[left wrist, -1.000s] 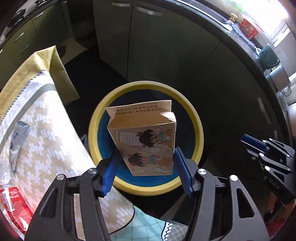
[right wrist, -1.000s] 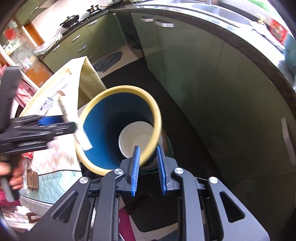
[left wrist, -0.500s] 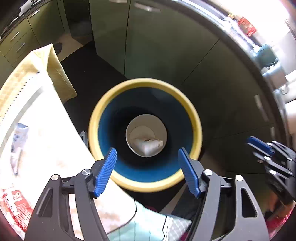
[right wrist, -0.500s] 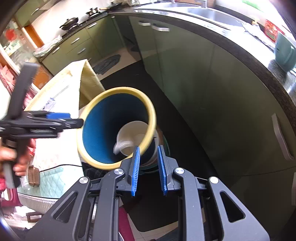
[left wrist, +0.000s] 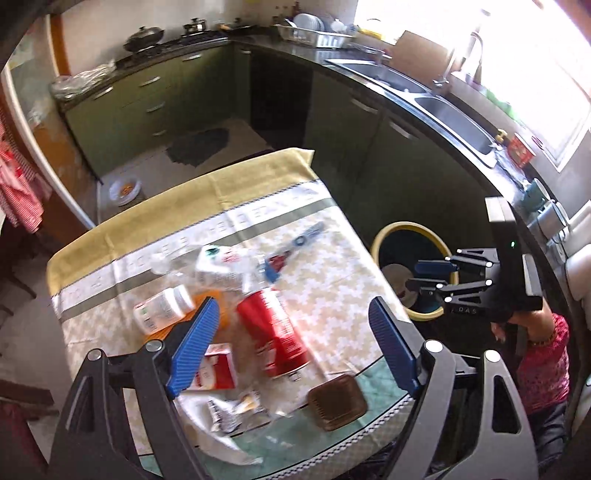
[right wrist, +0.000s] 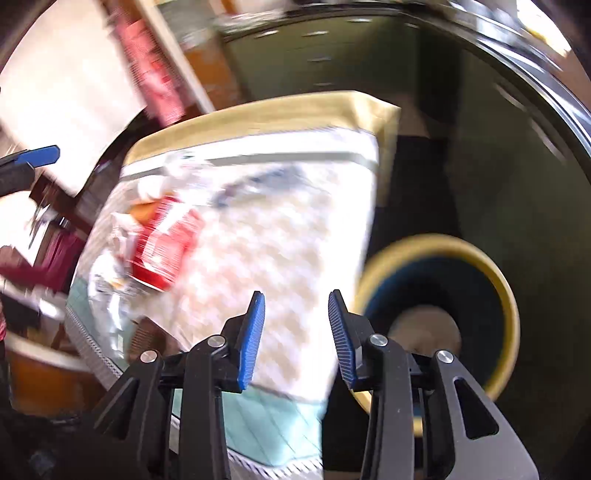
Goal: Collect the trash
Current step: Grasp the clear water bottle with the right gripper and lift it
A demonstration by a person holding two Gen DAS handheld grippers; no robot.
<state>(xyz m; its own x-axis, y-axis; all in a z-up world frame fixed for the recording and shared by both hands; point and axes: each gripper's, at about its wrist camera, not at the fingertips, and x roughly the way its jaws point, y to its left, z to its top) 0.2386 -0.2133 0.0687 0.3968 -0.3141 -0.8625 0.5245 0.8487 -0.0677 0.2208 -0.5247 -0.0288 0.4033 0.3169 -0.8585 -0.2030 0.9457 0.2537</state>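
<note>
The left gripper (left wrist: 291,349) is hanging wide open and empty over the table (left wrist: 332,266), with a red can (left wrist: 275,334) lying between its fingers and a white bottle (left wrist: 162,308) at ten o'clock. The right gripper (right wrist: 295,332) is gaping partly open, also empty. Judging by the litter, most collecting is remaining, though the yellow-rimmed bin (left wrist: 410,271) at two o'clock is already holding something.

A home kitchen is shown: green cabinets (left wrist: 147,96), a stove with pans (left wrist: 144,35) upper left, a steel sink (left wrist: 454,114) upper right.
</note>
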